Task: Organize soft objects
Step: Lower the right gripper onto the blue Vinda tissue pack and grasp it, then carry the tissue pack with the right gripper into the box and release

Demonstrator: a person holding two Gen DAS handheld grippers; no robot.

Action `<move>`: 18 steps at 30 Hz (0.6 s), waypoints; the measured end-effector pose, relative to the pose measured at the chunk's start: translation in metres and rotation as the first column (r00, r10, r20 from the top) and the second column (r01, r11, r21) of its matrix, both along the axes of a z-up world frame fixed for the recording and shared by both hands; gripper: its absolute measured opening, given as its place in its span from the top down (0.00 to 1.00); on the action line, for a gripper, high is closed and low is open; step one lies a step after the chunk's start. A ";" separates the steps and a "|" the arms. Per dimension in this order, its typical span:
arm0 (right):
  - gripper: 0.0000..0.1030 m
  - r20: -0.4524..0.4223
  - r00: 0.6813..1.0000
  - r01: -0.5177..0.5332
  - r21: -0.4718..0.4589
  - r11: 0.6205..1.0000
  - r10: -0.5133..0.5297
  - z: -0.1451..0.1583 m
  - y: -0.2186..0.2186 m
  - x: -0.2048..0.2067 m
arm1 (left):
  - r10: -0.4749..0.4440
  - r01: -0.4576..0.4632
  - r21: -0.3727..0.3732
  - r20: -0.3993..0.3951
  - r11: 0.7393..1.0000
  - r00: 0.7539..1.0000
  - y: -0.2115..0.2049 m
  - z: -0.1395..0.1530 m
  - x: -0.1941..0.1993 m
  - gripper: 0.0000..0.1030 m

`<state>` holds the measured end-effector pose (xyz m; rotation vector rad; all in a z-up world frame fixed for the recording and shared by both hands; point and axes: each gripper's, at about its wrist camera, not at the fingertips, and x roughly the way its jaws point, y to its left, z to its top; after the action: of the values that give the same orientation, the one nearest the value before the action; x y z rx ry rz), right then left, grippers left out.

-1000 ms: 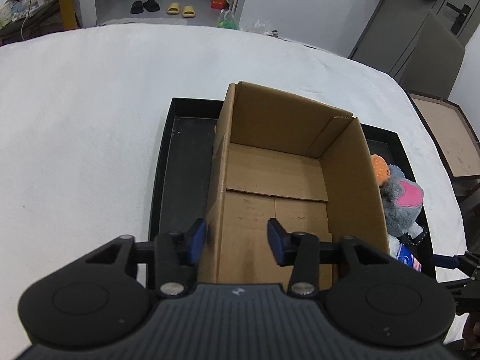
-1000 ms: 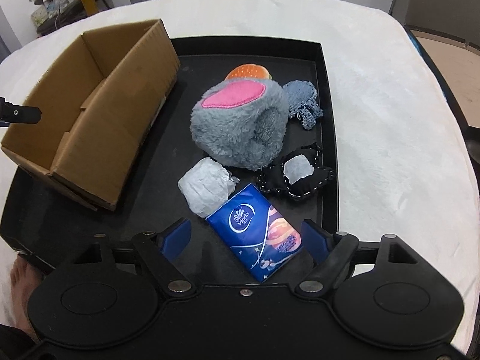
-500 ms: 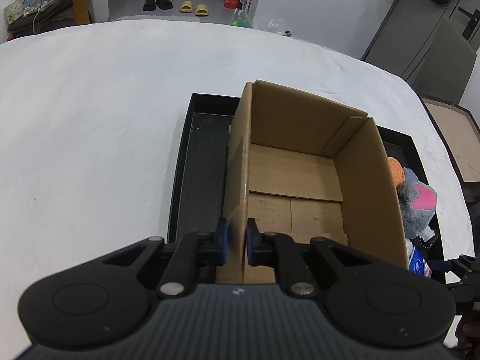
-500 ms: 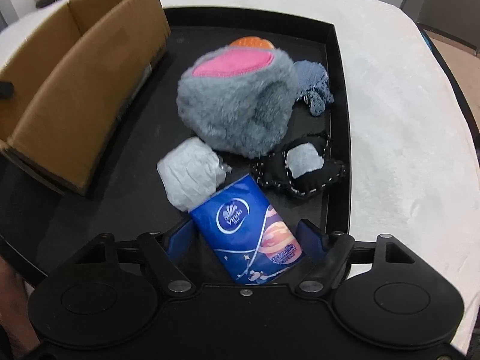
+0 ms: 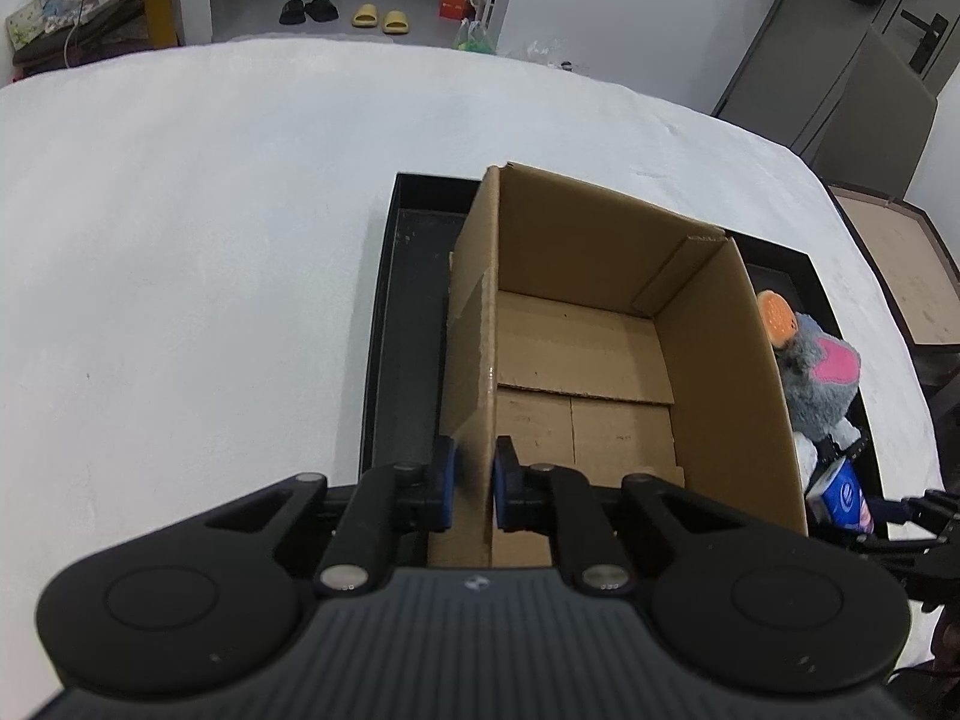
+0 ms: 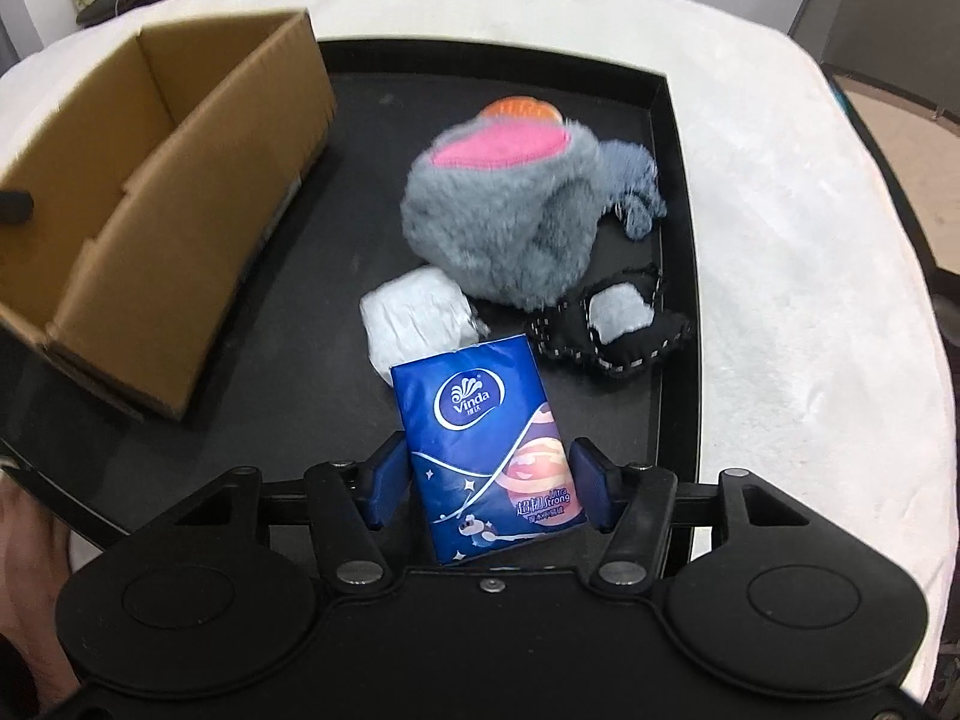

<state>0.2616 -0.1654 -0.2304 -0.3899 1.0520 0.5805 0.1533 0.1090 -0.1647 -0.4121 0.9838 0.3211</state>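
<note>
- Left wrist view: left gripper [image 5: 474, 483] clenched on the near end of the left wall of the cardboard box [image 5: 606, 360], one pad outside, one inside. Likely a steadying hold, so the box keeps put while items go in.
- Box is open-topped and bare inside; it stands on the left part of the black tray [image 5: 408, 324], which sits on the white worktop [image 5: 198, 252].
- Right of the box, on the tray: grey plush toy [image 5: 819, 378] with pink patch, orange piece just beyond it. Blue tissue pack [image 5: 843, 495] shows at near right, beside the other gripper's tip.
- Right wrist view: right gripper [image 6: 485, 483] straddles the near half of the tissue pack [image 6: 486, 450], pads against or just off its long edges; contact not certain, so grasp cannot be told.
- Pack lies on the tray [image 6: 672, 240], far end pointing away, touching a white wrapped bundle [image 6: 417, 315] to its far left.
- Plush toy [image 6: 510, 228] farther off, centre; black stitched pouch [image 6: 612, 330] to the pack's far right.
- Box [image 6: 162, 240] lies left, well apart from the pack; judged destination, needing a lift and leftward carry.
</note>
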 end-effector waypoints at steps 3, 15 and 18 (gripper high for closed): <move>0.46 0.020 1.000 -0.004 0.016 1.000 0.004 0.014 0.004 -0.002 | 0.003 -0.003 -0.019 0.001 1.000 1.000 -0.001 -0.001 0.000 0.88; 0.46 0.096 0.995 -0.028 0.102 0.994 0.018 0.069 0.033 -0.011 | -0.006 0.006 -0.050 0.010 0.999 1.000 0.001 -0.003 -0.004 0.88; 0.46 0.114 0.993 -0.048 0.115 0.992 0.034 0.081 0.043 -0.013 | -0.008 0.009 -0.058 0.016 0.998 1.000 0.001 -0.002 -0.005 0.88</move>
<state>0.2484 -0.1229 -0.1497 -0.3373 0.8994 0.6472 0.1484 0.1095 -0.1668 -0.4622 0.9810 0.2816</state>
